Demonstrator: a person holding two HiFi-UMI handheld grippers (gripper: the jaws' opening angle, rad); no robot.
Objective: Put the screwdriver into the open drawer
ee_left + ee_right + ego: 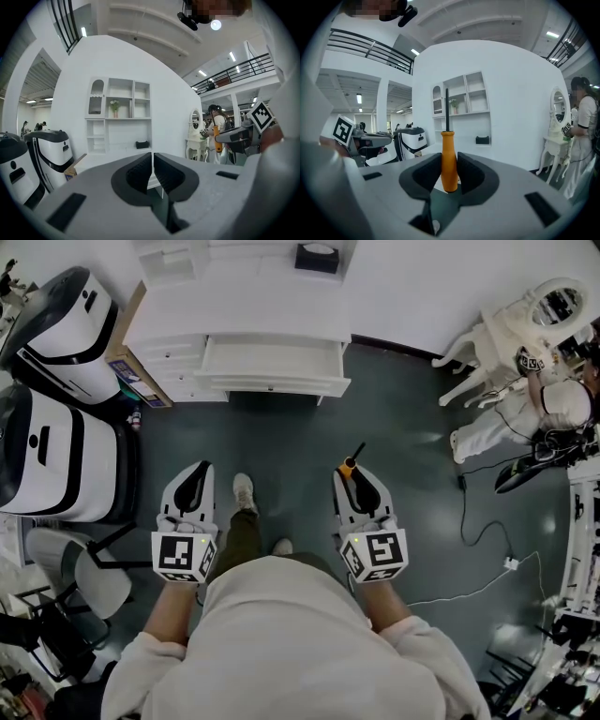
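My right gripper (355, 475) (450, 172) is shut on the screwdriver (449, 159), whose orange handle stands upright between the pads with the dark shaft above. In the head view the screwdriver (351, 461) sticks out ahead of that gripper over the dark floor. The open drawer (272, 365) juts from the white cabinet (234, 306) farther ahead, a little to the left. My left gripper (191, 486) (153, 169) has its pads together and holds nothing. Both grippers are well short of the drawer.
Two white-and-black machines (56, 418) stand at the left, a cardboard box (141, 381) beside the cabinet. A chair (80, 577) is near my left side. At the right are a white vanity with a mirror (534, 324), a person (525, 418) and cables (487, 540).
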